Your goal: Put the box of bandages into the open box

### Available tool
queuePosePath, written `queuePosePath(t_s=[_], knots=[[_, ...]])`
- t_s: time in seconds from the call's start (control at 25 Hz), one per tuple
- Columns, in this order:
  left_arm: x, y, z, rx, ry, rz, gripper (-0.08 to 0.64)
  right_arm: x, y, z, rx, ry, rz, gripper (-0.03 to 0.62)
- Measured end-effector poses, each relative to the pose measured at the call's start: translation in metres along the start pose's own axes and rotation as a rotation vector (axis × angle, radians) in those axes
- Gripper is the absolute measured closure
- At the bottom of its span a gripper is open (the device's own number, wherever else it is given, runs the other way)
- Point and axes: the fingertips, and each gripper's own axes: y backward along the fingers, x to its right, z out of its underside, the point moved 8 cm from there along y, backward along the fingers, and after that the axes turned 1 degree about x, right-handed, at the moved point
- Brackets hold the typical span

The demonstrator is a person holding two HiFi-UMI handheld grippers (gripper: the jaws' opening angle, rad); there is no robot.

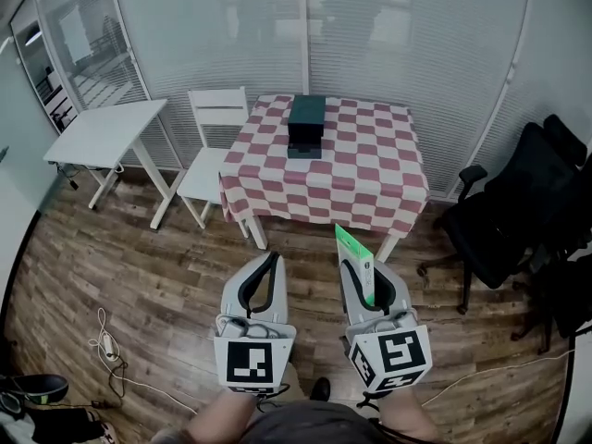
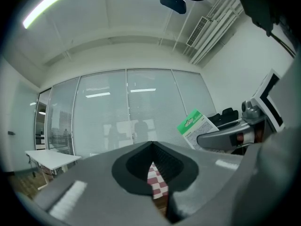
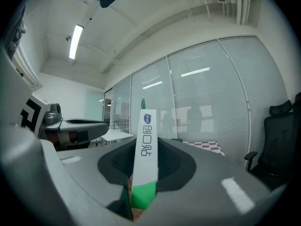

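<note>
The box of bandages (image 1: 355,249) is a thin green and white carton, standing upright between the pads of my right gripper (image 1: 363,272), which is shut on it. In the right gripper view its narrow edge (image 3: 146,149) rises from the jaws. In the left gripper view the box of bandages (image 2: 197,126) shows off to the right. My left gripper (image 1: 274,256) is held beside it, shut and with nothing in it. The dark green open box (image 1: 305,124) sits at the far side of the red-and-white checked table (image 1: 370,185), well ahead of both grippers.
A white chair (image 1: 217,146) stands at the table's left, and a white folding table (image 1: 102,132) further left. Black office chairs (image 1: 518,206) crowd the right. Cables (image 1: 109,345) lie on the wooden floor at lower left. Glass walls with blinds close the back.
</note>
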Motion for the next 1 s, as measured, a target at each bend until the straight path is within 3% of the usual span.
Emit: queuePosePath(t_s=[0.12,0.28,0.48,1.0], knots=[[-0.013,-0.029,0.012,-0.022,-0.003,0.002,0.560,0.011,-0.031,0.001,-0.003,0.003,-0.006,0.480],[-0.041,-0.107,0.015,-0.042,-0.001,0.015,0.560,0.046,-0.104,-0.014,-0.024,0.000,-0.002,0.480],[-0.076,-0.122,0.038,-0.027,0.001,0.048,0.560,0.026,-0.140,0.000,-0.031,0.006,0.026,0.480],[-0.174,-0.227,0.049,0.032,-0.021,0.101,0.560,0.026,-0.277,-0.023,-0.016,0.027,0.082,0.480]])
